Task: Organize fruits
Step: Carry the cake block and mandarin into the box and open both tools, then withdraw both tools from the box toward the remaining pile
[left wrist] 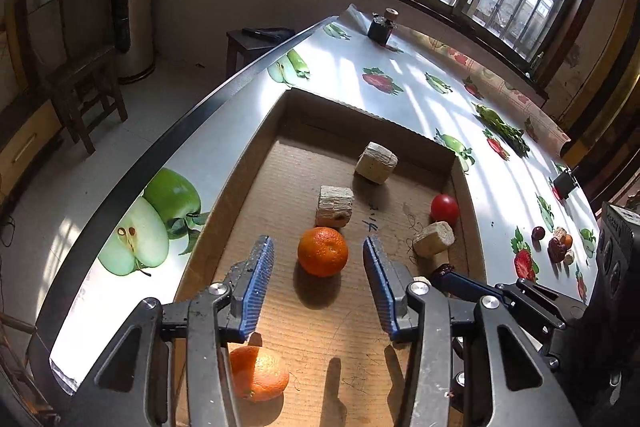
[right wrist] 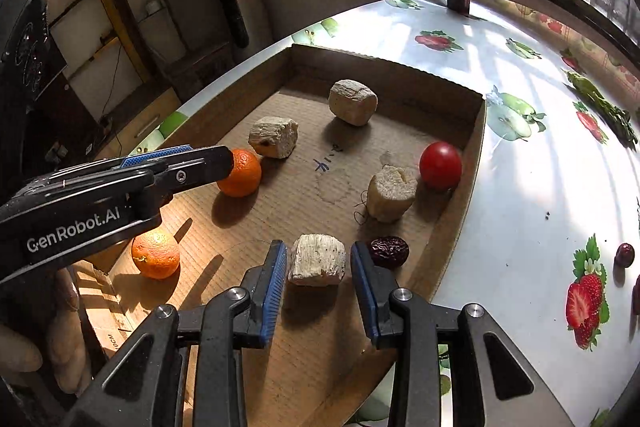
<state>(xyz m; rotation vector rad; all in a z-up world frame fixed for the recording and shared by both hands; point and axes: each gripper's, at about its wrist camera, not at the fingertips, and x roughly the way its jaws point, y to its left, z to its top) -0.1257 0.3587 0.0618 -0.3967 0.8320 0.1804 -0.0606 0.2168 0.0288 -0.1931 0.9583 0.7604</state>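
In the left wrist view, the left gripper [left wrist: 320, 259] is held over the cardboard tray [left wrist: 248, 163] with its fingers spread; an orange [left wrist: 322, 251] sits on the tray floor between the blue pads, and no contact is seen on either side. A second orange [left wrist: 258, 373] lies nearer, partly hidden behind the left finger. Further in, pale blocks [left wrist: 335, 206] and a red tomato [left wrist: 445, 209] are already placed. On the tablecloth [left wrist: 360, 95], a small cluster of fruits [left wrist: 554, 243] is left outside the tray.

In the right wrist view, the right gripper [right wrist: 319, 265] is likewise spread, a pale block [right wrist: 317, 259] resting between its pads without visible pressure, a dried date [right wrist: 389, 251] just beside it. A dark fruit [right wrist: 625, 254] is seen out on the cloth. The sorting is judged partly done, with the loose pieces yet to be gathered
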